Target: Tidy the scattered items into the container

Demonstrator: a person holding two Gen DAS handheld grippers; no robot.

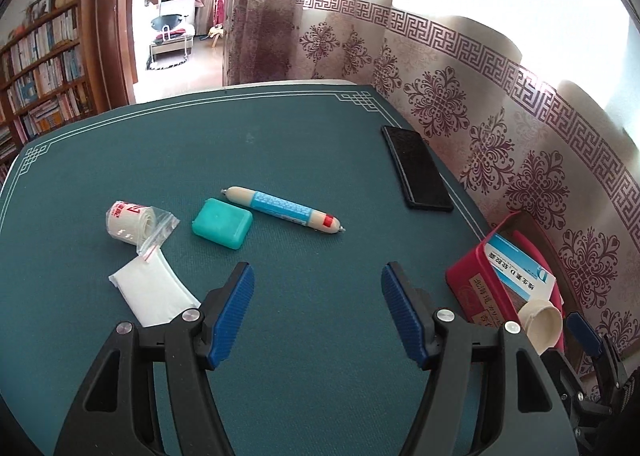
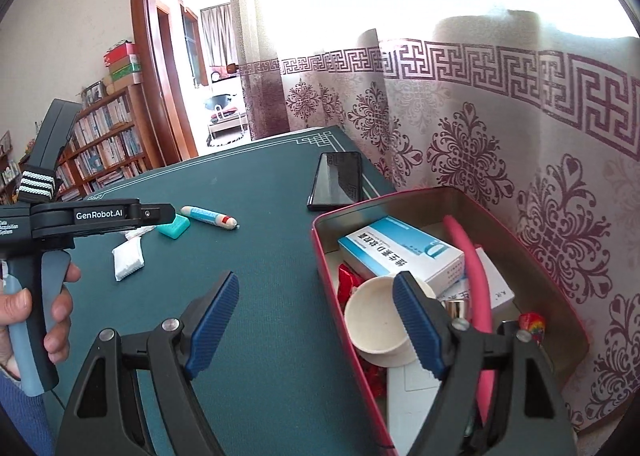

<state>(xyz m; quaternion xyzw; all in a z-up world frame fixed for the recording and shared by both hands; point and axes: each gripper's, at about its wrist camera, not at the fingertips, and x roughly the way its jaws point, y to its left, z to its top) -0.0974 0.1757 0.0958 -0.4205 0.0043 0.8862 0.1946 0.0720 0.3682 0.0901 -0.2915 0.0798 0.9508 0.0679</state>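
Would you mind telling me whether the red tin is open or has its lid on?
Open. The red tin has no lid on it; the blue and white box and white cup inside show from above.

1. Bare green mat (image 1: 312,336) lies open ahead of the left gripper (image 1: 318,310).
2. At 11 o'clock, teal case (image 1: 222,223) and sausage (image 1: 282,209) block.
3. At 3 o'clock, red tin (image 1: 476,288) stands.

A home's living room: a crammed bookshelf (image 1: 44,68), patterned curtains (image 2: 500,128) hugging the tabletop's (image 1: 248,144) far edge (sunlit), a wood-framed doorway (image 2: 176,68) into another room.
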